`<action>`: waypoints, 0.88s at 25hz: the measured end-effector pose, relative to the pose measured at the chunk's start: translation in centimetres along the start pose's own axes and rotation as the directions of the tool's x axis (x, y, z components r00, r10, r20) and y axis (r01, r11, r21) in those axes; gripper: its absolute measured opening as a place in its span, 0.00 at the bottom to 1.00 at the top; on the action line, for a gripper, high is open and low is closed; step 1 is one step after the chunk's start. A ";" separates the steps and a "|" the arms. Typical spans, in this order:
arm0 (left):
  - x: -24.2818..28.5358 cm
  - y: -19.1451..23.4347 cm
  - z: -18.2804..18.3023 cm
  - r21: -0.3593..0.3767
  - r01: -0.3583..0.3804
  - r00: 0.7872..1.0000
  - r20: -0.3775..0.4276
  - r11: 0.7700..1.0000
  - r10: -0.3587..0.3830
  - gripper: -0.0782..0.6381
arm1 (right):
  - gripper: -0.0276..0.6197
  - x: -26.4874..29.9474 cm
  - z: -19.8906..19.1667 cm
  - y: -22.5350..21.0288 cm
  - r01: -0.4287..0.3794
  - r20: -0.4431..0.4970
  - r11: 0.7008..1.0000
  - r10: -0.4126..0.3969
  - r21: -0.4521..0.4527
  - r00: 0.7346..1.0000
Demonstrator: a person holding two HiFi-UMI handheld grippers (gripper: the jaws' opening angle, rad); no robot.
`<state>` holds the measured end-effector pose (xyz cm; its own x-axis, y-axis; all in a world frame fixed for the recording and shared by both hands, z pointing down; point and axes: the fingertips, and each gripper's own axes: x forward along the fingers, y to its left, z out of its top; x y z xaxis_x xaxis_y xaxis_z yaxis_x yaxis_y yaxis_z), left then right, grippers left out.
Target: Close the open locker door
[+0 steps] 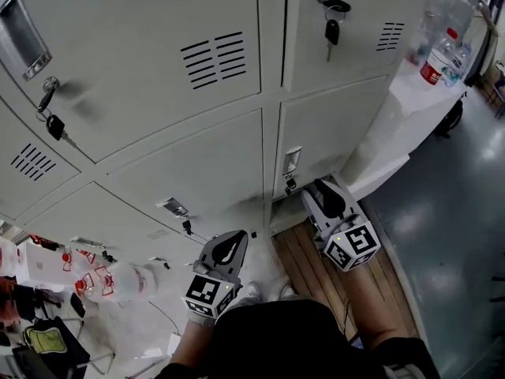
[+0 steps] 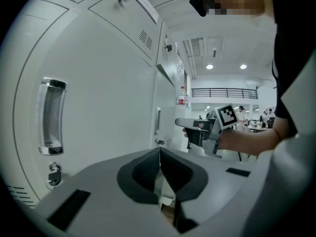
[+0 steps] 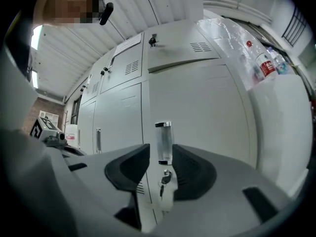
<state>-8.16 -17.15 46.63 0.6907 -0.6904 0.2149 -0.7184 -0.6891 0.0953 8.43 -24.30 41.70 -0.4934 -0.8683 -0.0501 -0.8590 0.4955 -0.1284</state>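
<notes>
Locker door (image 1: 339, 133) is partly hidden behind right gripper (image 1: 319, 186).

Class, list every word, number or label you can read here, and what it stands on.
Nothing can be read.
Red label on the bottle: too blurred.
Sheet on a locker door: too small.
Marker cube: square pattern, no letters.

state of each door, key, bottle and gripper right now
lower right locker door: looks about flush with its frame, latching unclear
lower right key: in its lock
upper right locker door: looks shut
upper right key: hanging in its lock
red-label bottle: standing, cap on
left gripper: jaws together, empty
right gripper: jaws apart, empty
</notes>
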 end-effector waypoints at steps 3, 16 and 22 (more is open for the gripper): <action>1.4 -1.4 0.3 0.018 0.060 0.998 0.013 0.998 -0.060 0.14 | 0.27 -2.5 -0.3 -0.9 0.055 -0.012 0.998 -0.055 -0.004 0.998; 6.5 -8.0 -0.1 0.038 0.302 0.953 -0.018 0.952 -0.302 0.14 | 0.25 -13.6 -2.1 -2.5 0.272 -0.066 0.962 -0.271 0.002 0.960; 7.8 -10.3 -0.9 0.040 0.381 0.924 -0.047 0.924 -0.379 0.14 | 0.23 -17.2 -3.1 -2.5 0.353 -0.090 0.936 -0.351 0.006 0.932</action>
<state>4.57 -15.20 48.20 0.9068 -0.3663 0.2085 -0.3971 -0.9084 0.1310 18.63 -10.51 45.94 -0.1704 -0.9815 0.0871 -0.9770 0.1568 -0.1442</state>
